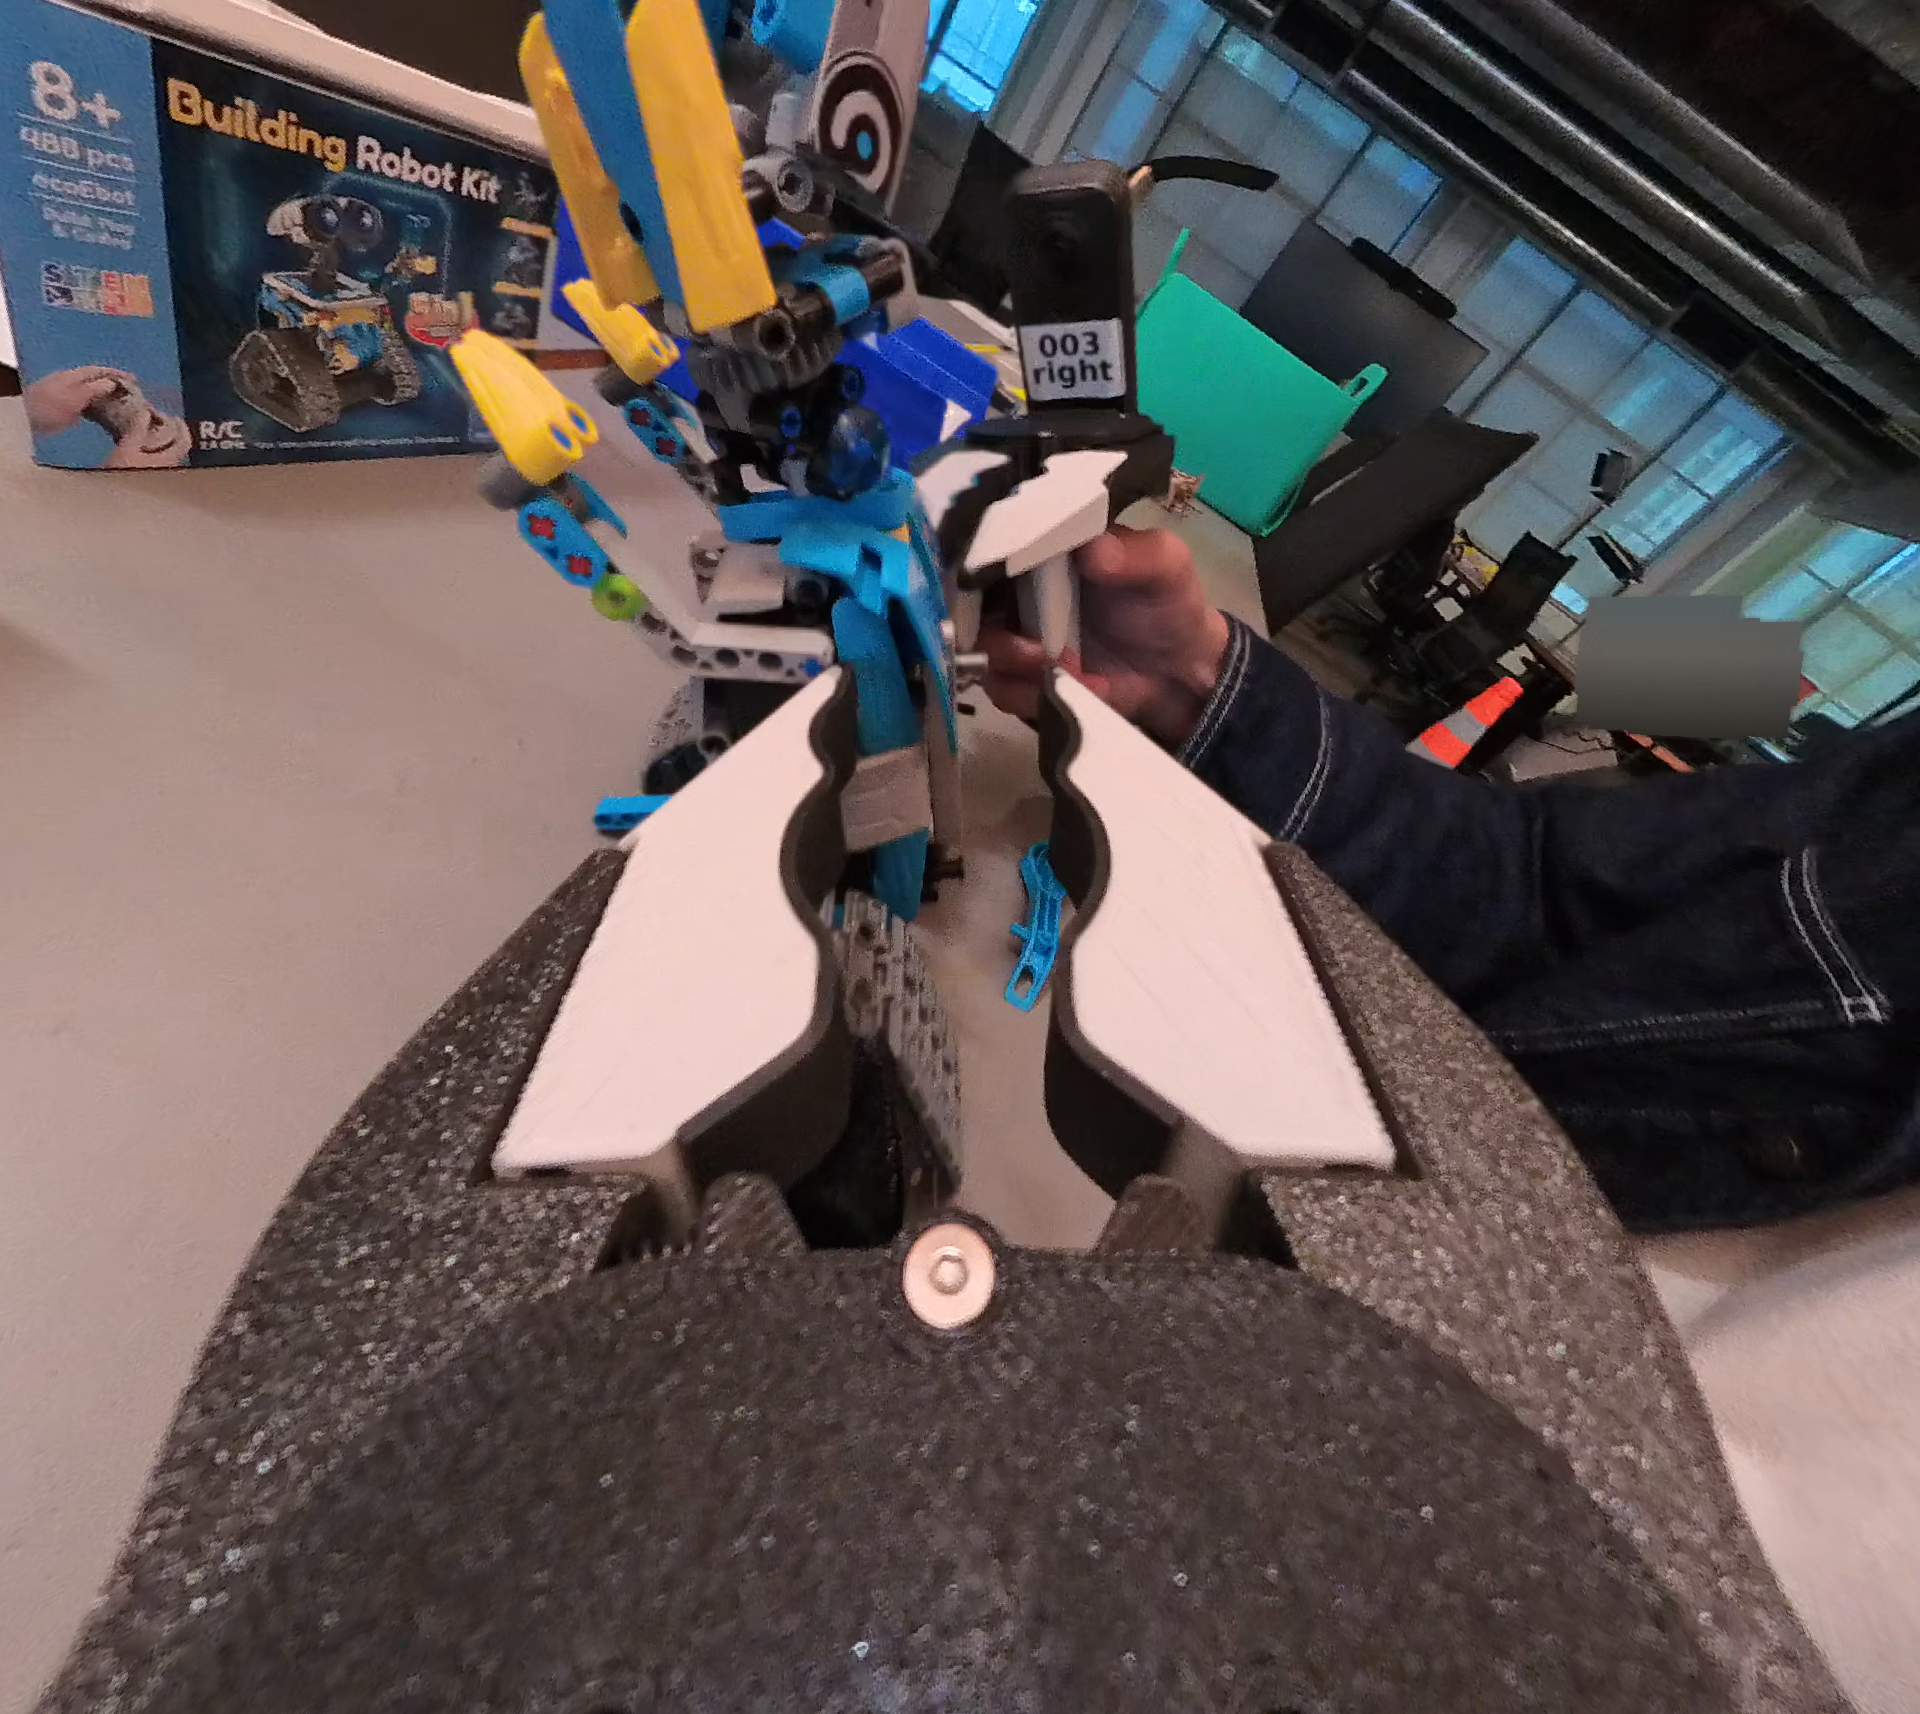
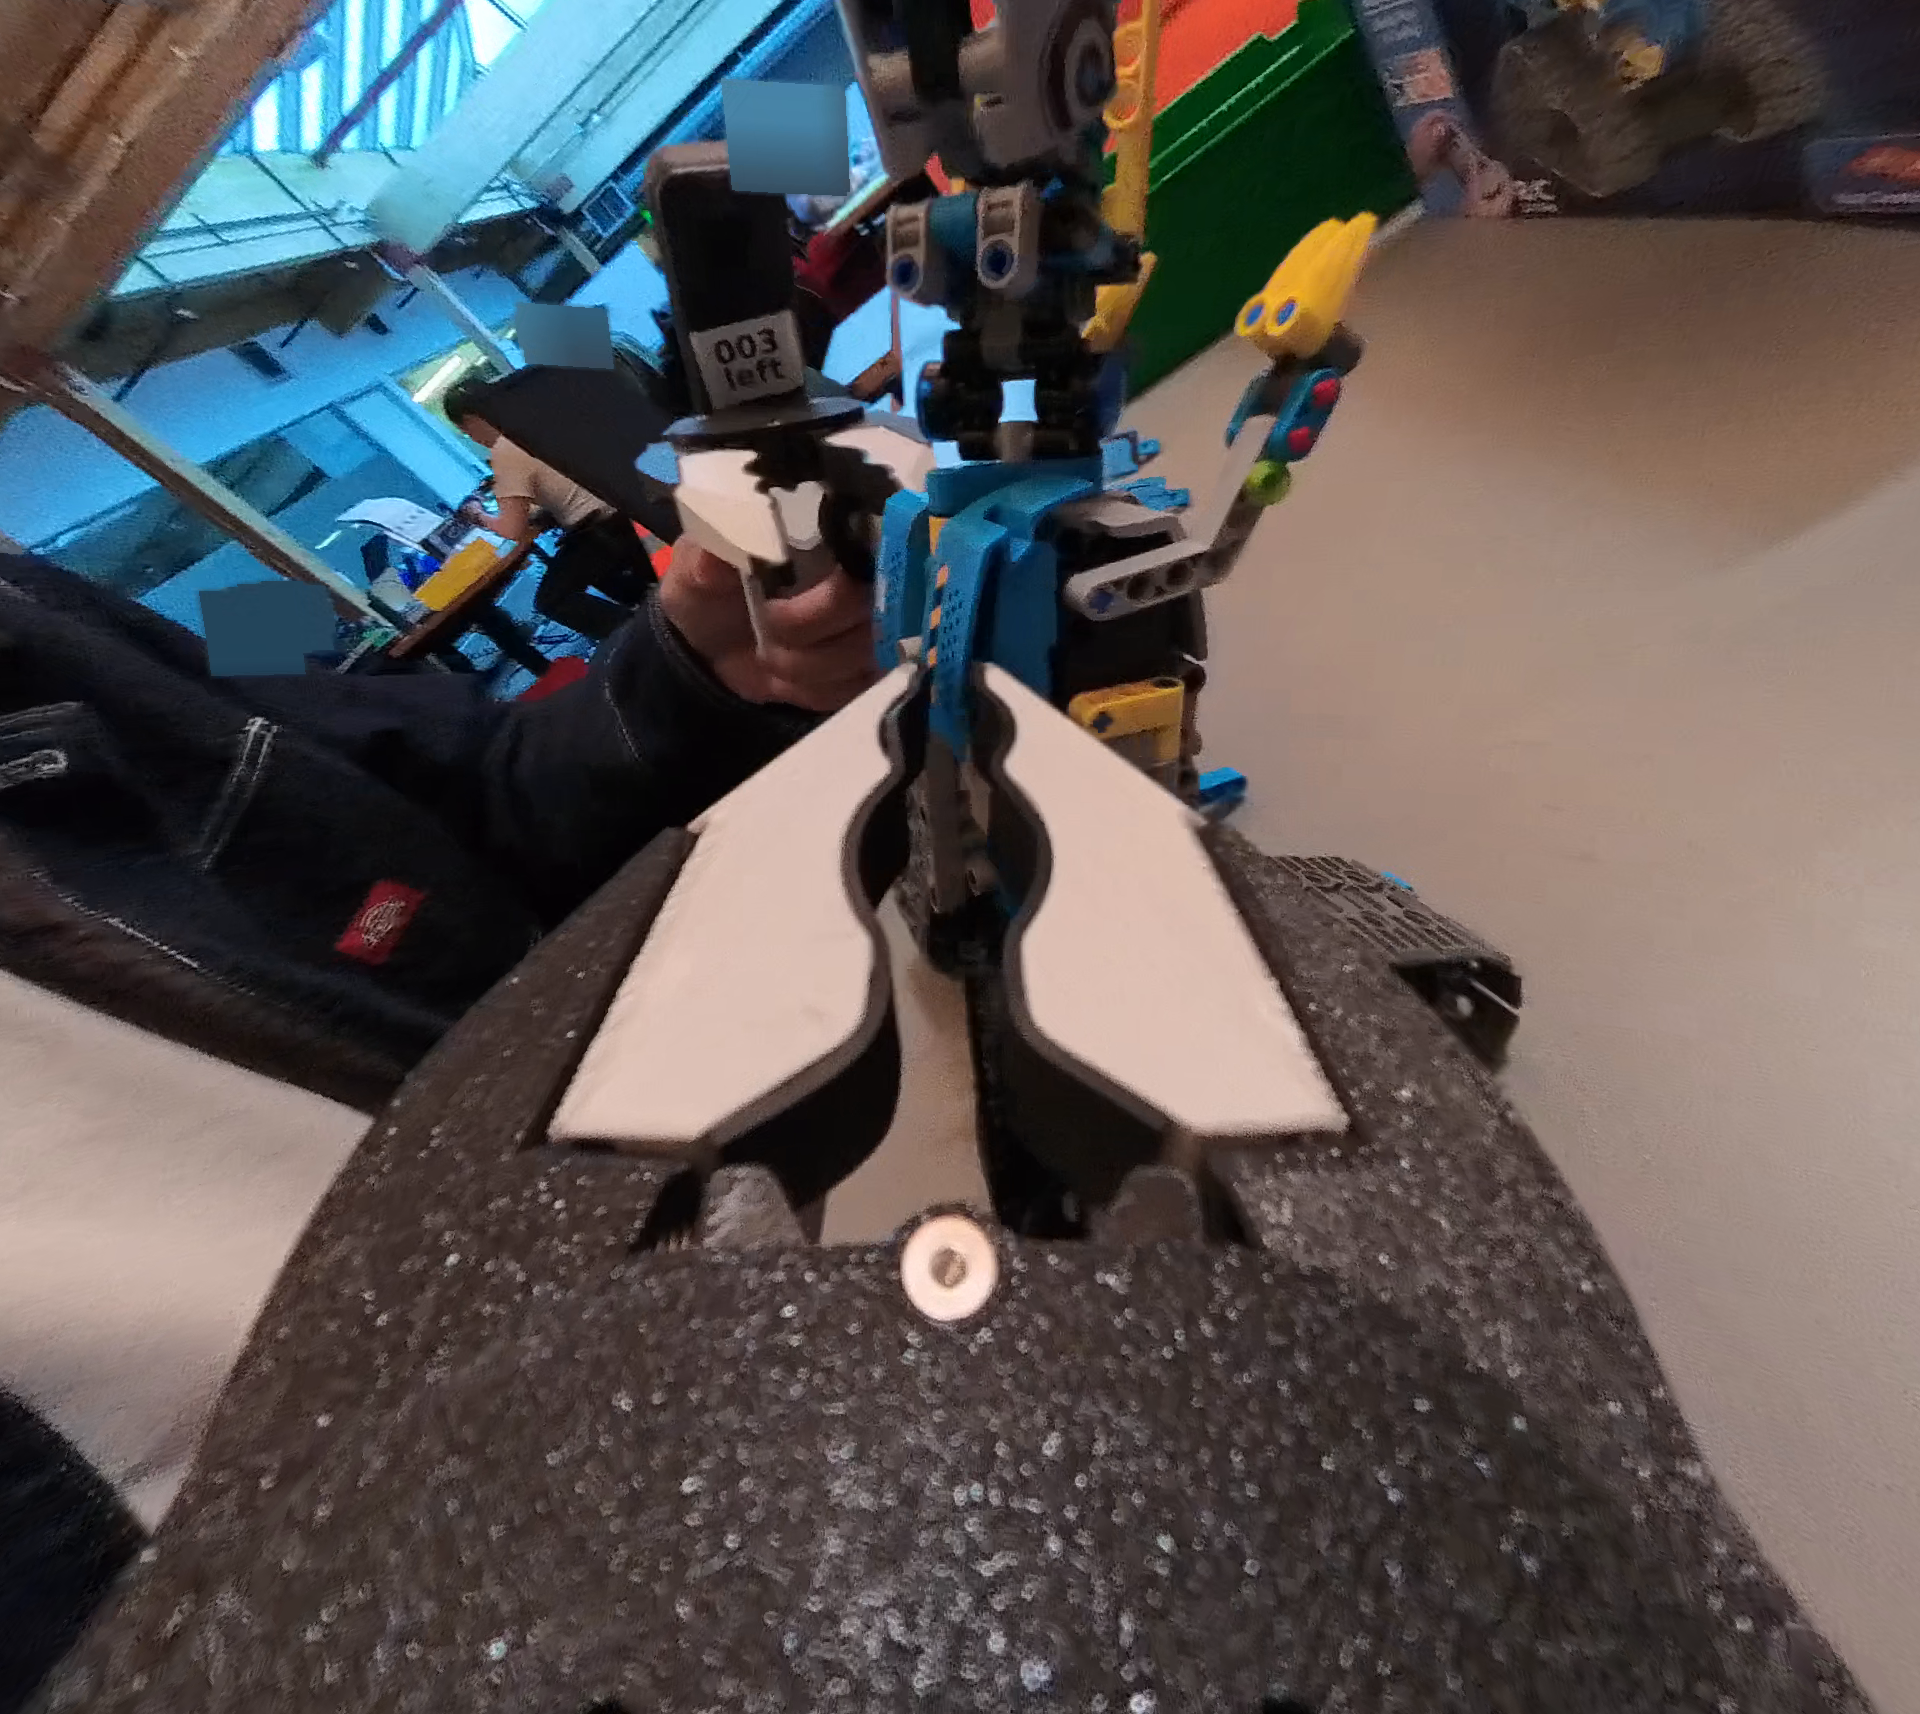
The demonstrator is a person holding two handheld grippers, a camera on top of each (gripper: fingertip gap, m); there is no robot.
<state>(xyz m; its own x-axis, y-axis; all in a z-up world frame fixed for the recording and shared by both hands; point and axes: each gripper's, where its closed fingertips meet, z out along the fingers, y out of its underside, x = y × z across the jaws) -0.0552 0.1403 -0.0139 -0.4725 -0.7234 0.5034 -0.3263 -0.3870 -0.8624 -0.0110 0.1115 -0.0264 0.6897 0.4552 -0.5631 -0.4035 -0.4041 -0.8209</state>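
Left wrist view looks up along the left claw (image 1: 940,708), whose white fingers (image 1: 727,843) stand apart around the lower side of a blue, grey and yellow toy robot (image 1: 810,542) built of bricks. The left finger's inner pad lies against the robot's blue side panel; the right finger is clear of it, with bare table (image 1: 260,781) showing in the gap. A small loose blue part (image 1: 1031,926) lies on the table just inside the right finger. At 10 o'clock stands the kit box (image 1: 281,251) — well behind the robot. At 2 o'clock the other gripper comes in, held by a hand (image 1: 1132,615) in a dark denim sleeve (image 1: 1558,885).

Right wrist view shows the right claw (image 2: 948,677) nearly together, its tips pinched on a thin blue panel at the robot's (image 2: 1029,521) side, a grey beam running down between the fingers. The robot stands upright on the pale table (image 2: 1610,625), arms with yellow ends raised toward 1 o'clock. At 10 o'clock the left gripper's (image 2: 810,511) tips sit at the robot's far side. A black tracked part (image 2: 1455,968) lies at 3 o'clock, beside the gripper body.
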